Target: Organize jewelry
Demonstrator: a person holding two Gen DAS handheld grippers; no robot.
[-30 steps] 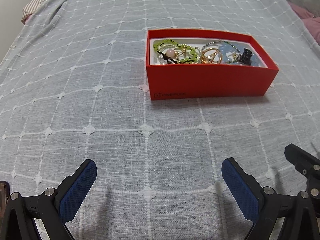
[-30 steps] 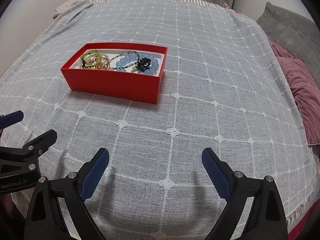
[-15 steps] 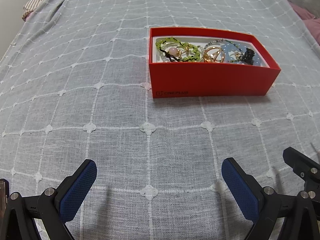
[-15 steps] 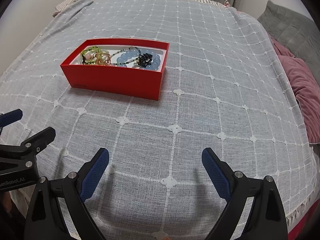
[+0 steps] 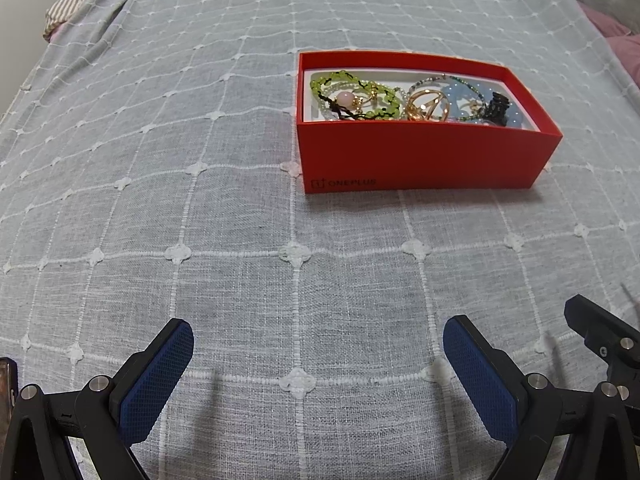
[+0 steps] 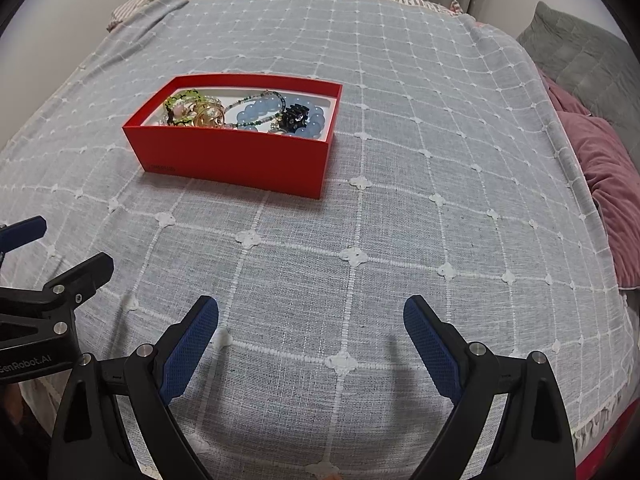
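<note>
two grippers sit low over the bed (image 5: 200, 208), and you hold both with jaws spread wide and nothing between the blue pads: your left gripper (image 5: 318, 360) and your right gripper (image 6: 311, 340) hover above bare cover, well apart from the box (image 5: 420, 160). the red box rests open on the grey checked cover, ahead and a little right of your left gripper, ahead and left of your right one. all the jewelry lies inside it in a tangle: a green bead bracelet (image 5: 352, 94) at the left end with a pink bead (image 5: 346, 99) inside its loop, gold rings (image 5: 426, 106) in the middle, pale blue beads (image 6: 260, 114) and a black piece (image 6: 295, 117) at the right end. in the right wrist view your left gripper shows at the left edge (image 6: 52, 280). a pink pillow (image 6: 608, 184) and a grey pillow (image 6: 576, 52) lie off the bed's right side
</note>
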